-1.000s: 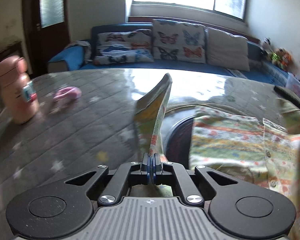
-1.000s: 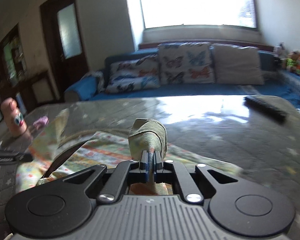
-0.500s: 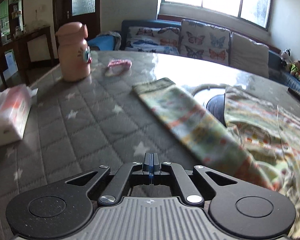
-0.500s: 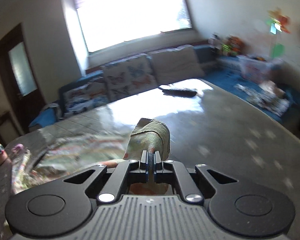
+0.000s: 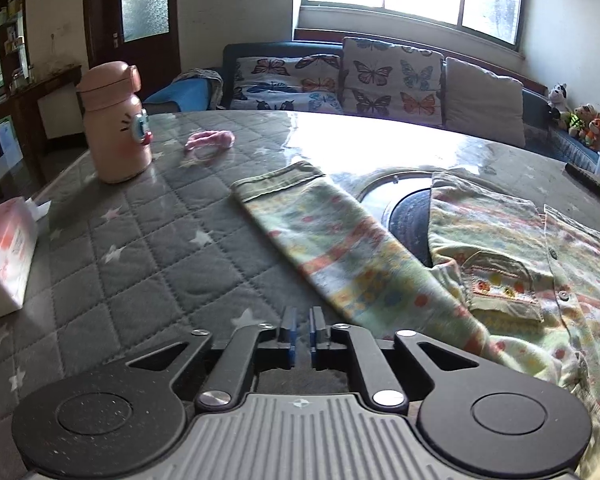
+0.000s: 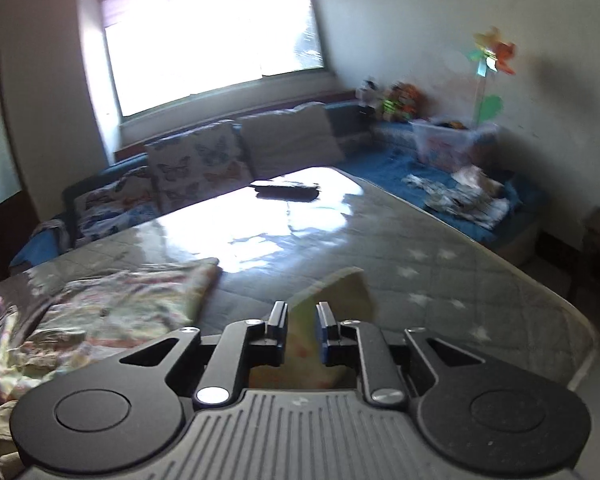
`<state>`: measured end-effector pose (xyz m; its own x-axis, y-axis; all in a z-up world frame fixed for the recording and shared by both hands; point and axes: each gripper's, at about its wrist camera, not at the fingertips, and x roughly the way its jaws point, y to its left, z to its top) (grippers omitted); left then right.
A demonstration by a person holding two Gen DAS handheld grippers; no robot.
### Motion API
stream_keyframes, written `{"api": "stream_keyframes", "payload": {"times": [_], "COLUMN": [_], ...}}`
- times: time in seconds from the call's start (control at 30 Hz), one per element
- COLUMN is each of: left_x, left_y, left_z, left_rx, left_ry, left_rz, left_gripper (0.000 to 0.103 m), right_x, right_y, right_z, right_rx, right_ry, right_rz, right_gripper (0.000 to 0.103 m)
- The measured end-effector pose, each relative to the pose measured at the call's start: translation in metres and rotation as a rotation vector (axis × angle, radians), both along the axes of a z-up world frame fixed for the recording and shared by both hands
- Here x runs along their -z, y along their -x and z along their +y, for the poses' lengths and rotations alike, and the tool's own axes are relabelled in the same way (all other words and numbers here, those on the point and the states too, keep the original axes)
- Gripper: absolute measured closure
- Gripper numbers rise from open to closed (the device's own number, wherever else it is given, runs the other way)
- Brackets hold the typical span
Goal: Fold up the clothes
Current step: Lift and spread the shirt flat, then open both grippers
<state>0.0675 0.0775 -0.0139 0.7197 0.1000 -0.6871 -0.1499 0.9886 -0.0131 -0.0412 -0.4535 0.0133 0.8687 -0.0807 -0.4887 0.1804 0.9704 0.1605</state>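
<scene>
A patterned green and orange child's shirt [image 5: 512, 264] lies on the grey quilted table. Its left sleeve [image 5: 324, 236] stretches flat toward the far left. My left gripper [image 5: 300, 334] is slightly open and empty, just left of that sleeve's near part. In the right wrist view the shirt body [image 6: 112, 304] lies to the left. My right gripper [image 6: 302, 330] is open, with the other sleeve's cuff [image 6: 340, 294] lying loose between and beyond the fingers.
A pink bottle [image 5: 114, 122], a pink hair tie [image 5: 210, 142] and a tissue pack [image 5: 4, 252] sit at the table's left. A dark remote [image 6: 286, 190] lies at the far edge. A sofa with cushions [image 5: 380, 80] stands behind. The table's right edge [image 6: 540, 284] drops off.
My left gripper let go of the left sleeve, which now lies flat, and has opened a little. My right gripper swung the other sleeve out to the right and opened.
</scene>
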Motion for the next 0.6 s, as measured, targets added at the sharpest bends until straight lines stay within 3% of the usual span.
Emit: {"api": "stream_keyframes", "payload": {"times": [0.07,0.17,0.27,0.5,0.6], "left_x": [-0.001,-0.002,-0.002,-0.003,-0.001], "left_y": [-0.002,-0.006,-0.008,-0.012,-0.015], "left_z": [-0.003,-0.006,-0.006,0.002,0.004], "left_rx": [0.011,0.021,0.026,0.018,0.019], "left_ry": [-0.004,-0.004,0.003,0.010,0.014], "left_rz": [-0.007,-0.012,-0.017,-0.031,-0.031], "left_gripper": [0.082,0.078,0.077,0.071,0.069], "right_x": [-0.002,0.005,0.023,0.044,0.044], "right_y": [-0.015,-0.037,-0.064,-0.050,-0.020], "right_z": [0.020,0.042,0.062,0.058,0.048], "right_rx": [-0.073,-0.164,-0.205,-0.110,-0.035], "right_ry": [0.018,0.031,0.095,0.255,0.275], "right_rz": [0.008,0.046,0.141,0.319,0.360], "right_gripper": [0.072,0.072,0.072,0.072,0.069]}}
